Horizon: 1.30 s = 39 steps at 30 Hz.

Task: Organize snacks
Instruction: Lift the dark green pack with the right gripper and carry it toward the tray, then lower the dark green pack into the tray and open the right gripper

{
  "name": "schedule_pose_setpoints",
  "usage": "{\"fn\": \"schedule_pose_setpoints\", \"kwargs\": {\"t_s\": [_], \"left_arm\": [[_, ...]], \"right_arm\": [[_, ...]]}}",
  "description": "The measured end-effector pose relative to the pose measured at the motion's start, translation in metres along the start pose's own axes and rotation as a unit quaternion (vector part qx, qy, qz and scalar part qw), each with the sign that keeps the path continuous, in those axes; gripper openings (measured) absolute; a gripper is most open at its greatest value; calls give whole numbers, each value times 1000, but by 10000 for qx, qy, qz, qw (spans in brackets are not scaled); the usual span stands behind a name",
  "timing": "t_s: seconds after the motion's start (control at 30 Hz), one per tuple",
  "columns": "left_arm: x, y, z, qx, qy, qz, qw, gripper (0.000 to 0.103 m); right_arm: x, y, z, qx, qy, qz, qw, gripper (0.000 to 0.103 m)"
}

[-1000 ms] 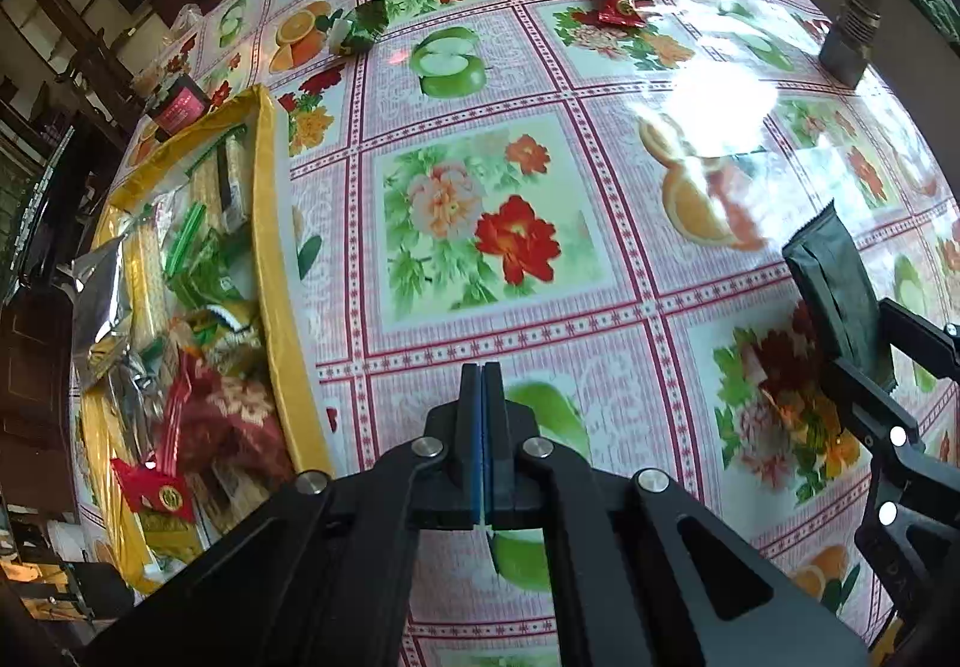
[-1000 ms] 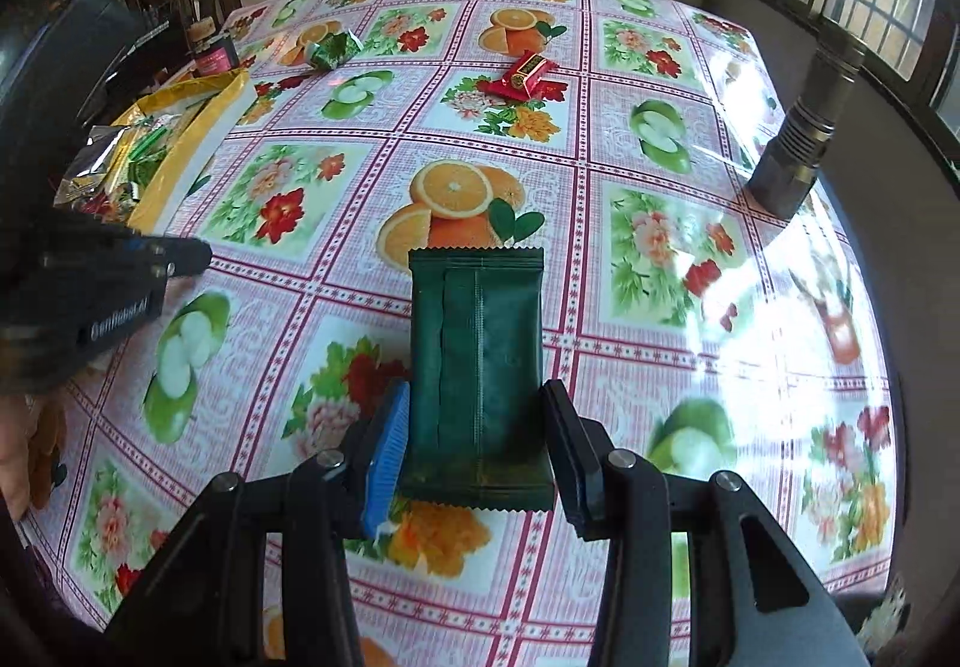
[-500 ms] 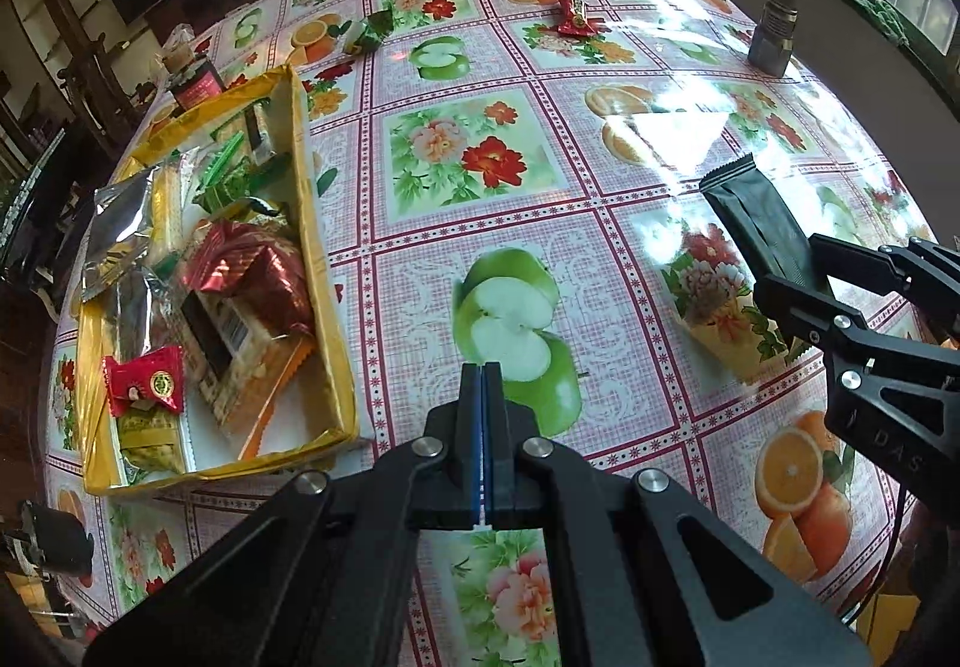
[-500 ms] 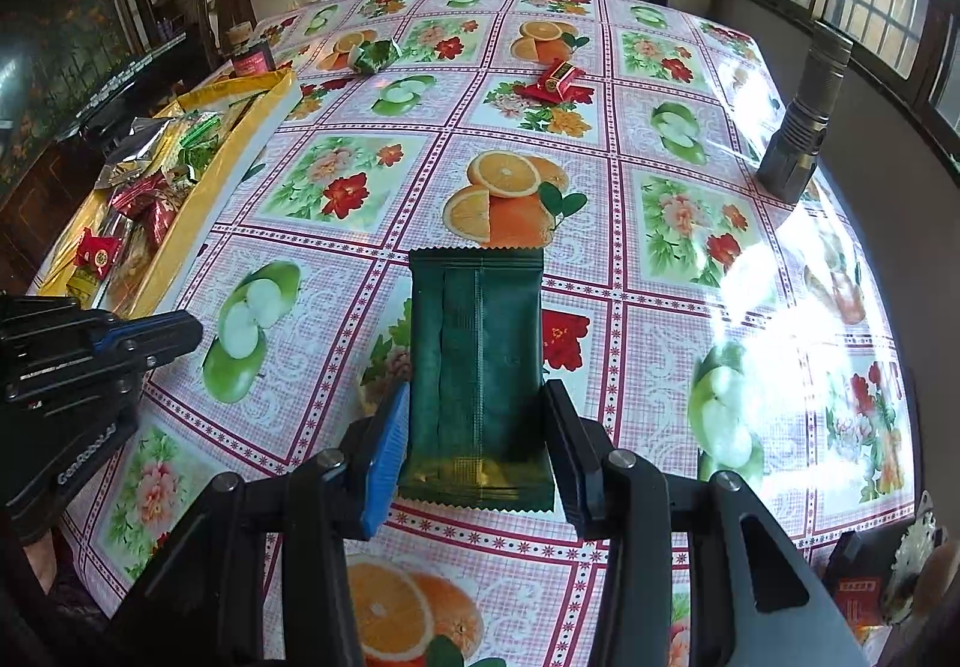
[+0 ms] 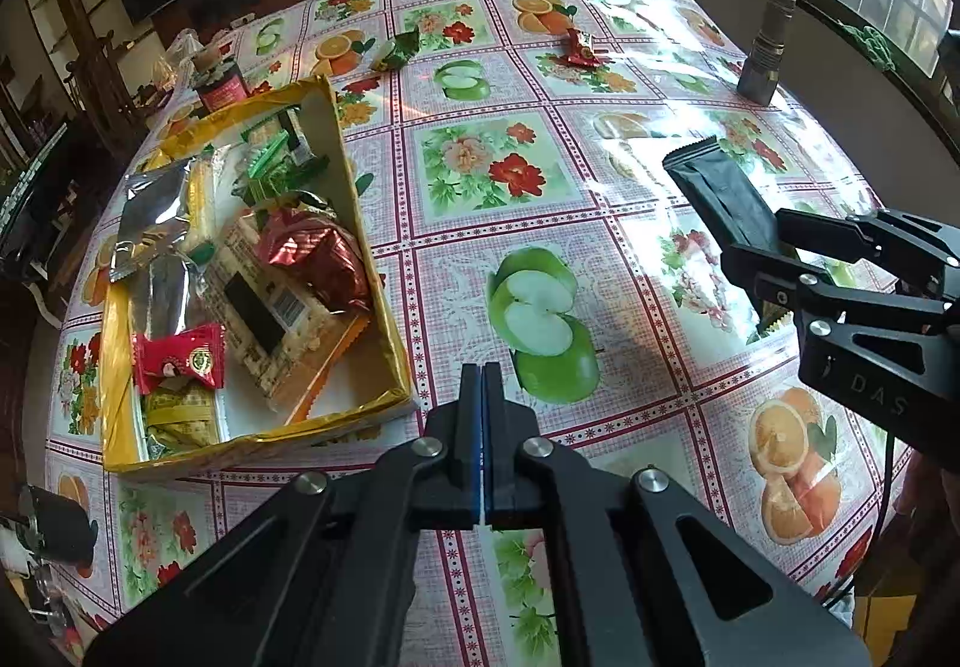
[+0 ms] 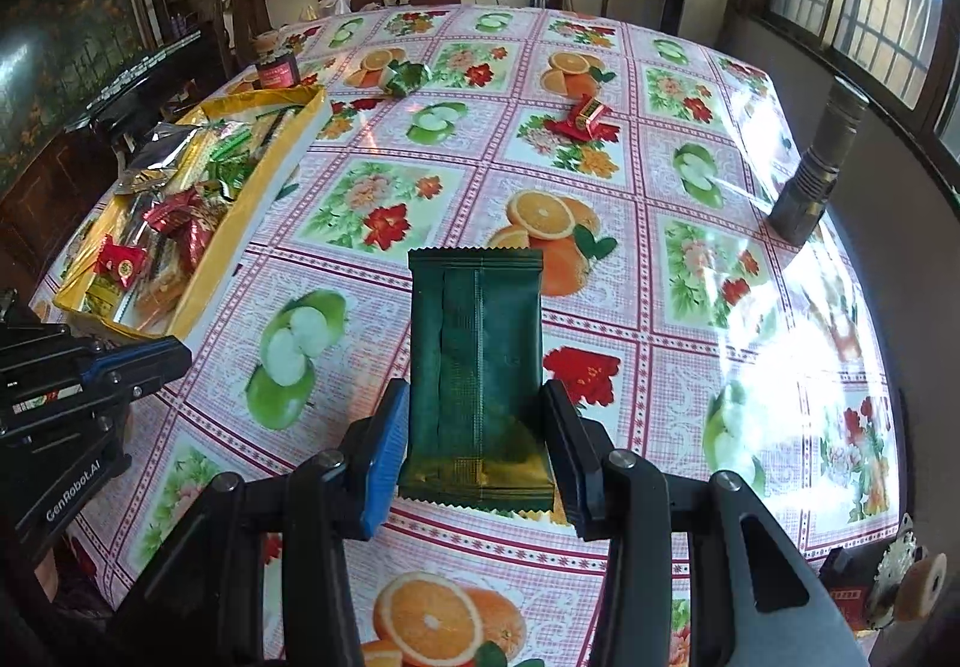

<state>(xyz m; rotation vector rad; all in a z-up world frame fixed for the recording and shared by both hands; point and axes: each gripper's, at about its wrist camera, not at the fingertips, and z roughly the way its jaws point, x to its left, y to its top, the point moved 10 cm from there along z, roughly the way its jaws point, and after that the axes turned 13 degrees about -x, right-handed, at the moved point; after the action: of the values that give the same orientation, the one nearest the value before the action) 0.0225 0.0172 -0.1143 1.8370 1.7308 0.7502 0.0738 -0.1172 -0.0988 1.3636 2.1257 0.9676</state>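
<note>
Glossy plastic tablecloth (image 6: 600, 319); matt green packet (image 6: 477, 367) (crimped ends).

Dark green snack packet (image 6: 477, 361) held aloft

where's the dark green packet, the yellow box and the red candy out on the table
dark green packet (image 6: 477, 361), right wrist view, middle of wrapper
yellow box (image 5: 342, 175), left wrist view, right wall
red candy (image 6: 583, 117), right wrist view, wrapper centre
</note>
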Motion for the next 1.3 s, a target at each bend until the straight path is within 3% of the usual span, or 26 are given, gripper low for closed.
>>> {"fn": "schedule_pose_setpoints", "kwargs": {"t_s": [0.2, 0.33, 0.5, 0.67, 1.3], "left_arm": [[24, 17, -21, -225, 26, -324, 9992, 1], [71, 30, -22, -305, 352, -696, 9965, 1], [134, 25, -4, -10, 760, -1157, 9904, 1], [174, 20, 4, 91, 992, -1482, 9839, 1], [186, 8, 28, 490, 1052, -1533, 9813, 2]], "right_arm": [[41, 34, 3, -189, 467, -203, 9985, 44], [85, 59, 18, -266, 917, -386, 9947, 44], [133, 80, 44, -282, 1402, -382, 9890, 44], [163, 86, 64, -185, 1598, -444, 9860, 44], [191, 86, 96, 129, 1713, -516, 9838, 46]]}}
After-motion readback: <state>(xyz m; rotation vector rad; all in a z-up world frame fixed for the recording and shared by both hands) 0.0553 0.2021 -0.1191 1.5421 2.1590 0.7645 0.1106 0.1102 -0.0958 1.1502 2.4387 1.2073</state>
